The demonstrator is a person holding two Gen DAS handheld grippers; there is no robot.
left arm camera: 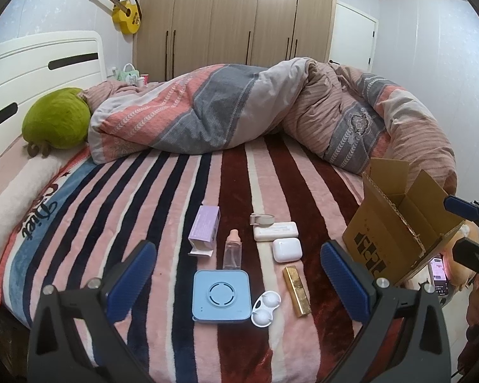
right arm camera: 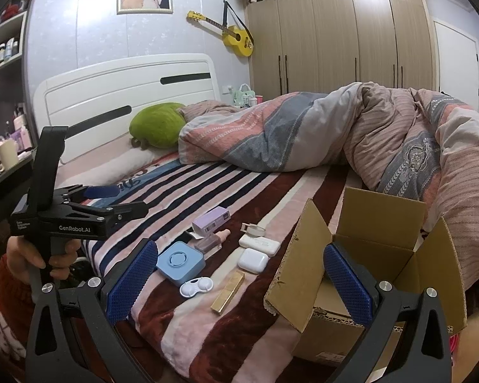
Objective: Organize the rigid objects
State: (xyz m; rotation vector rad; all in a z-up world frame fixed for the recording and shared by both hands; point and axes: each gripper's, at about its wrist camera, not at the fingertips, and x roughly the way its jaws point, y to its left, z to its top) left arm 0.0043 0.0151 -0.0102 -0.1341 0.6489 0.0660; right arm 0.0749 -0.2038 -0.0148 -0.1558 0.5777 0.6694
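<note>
Above the striped blanket [left arm camera: 182, 185], both grippers hover, fingers spread, empty.

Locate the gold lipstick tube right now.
The gold lipstick tube lies on the striped blanket, right of the white contact lens case and just below the white earbud case, left of the cardboard box.

Lower centre of the left wrist view, on striped blanket: blue square device [left arm camera: 221, 296], white lens case [left arm camera: 266, 309], gold bar [left arm camera: 296, 290], earbud case [left arm camera: 287, 249], clear bottle [left arm camera: 232, 250], lilac box [left arm camera: 204, 227]. Open cardboard box [left arm camera: 395, 226] at right.
</note>
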